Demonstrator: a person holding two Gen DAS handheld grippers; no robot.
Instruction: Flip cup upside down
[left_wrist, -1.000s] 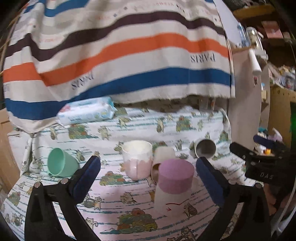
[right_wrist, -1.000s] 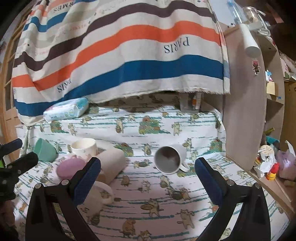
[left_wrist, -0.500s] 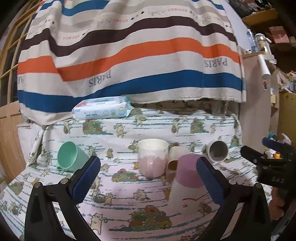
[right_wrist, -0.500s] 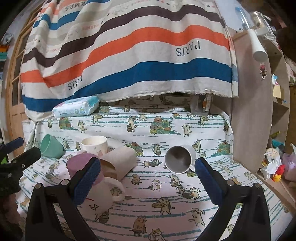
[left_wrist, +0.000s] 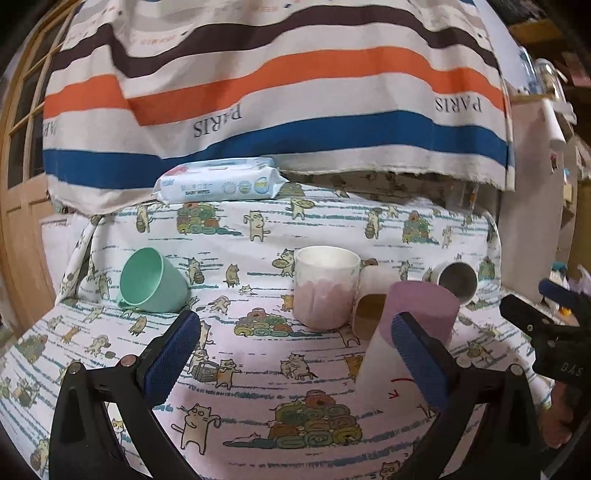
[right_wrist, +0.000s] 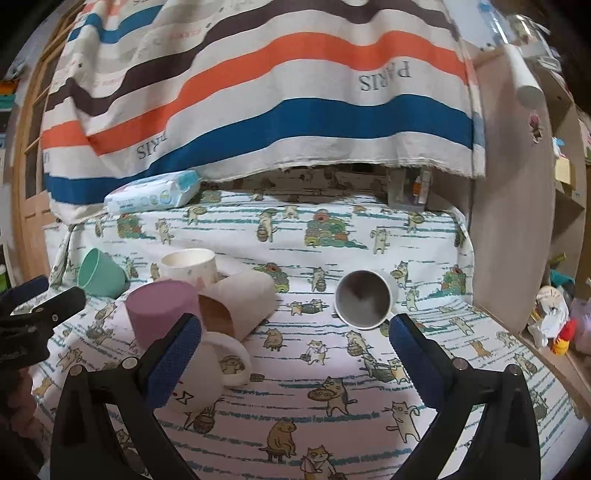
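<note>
Several cups lie on a cat-print cloth. A pink-and-white mug (left_wrist: 413, 332) stands upside down, pink base up; it also shows in the right wrist view (right_wrist: 162, 310). A white-and-pink cup (left_wrist: 325, 288) stands upright. A beige cup (right_wrist: 240, 302) lies on its side, as do a green cup (left_wrist: 151, 280) and a white mug (right_wrist: 365, 302). My left gripper (left_wrist: 295, 354) is open and empty, in front of the cups. My right gripper (right_wrist: 295, 354) is open and empty, with the white mug just beyond its fingers.
A wet-wipes pack (left_wrist: 221, 181) lies at the back under a hanging striped cloth (left_wrist: 280, 92). A wooden cabinet side (right_wrist: 513, 221) stands at the right, with cluttered shelves beyond. A wooden door (left_wrist: 18, 221) is at the left.
Both grippers have drawn back and risen a little; the cups look farther off and sit higher in both views. The cups themselves have not moved.
</note>
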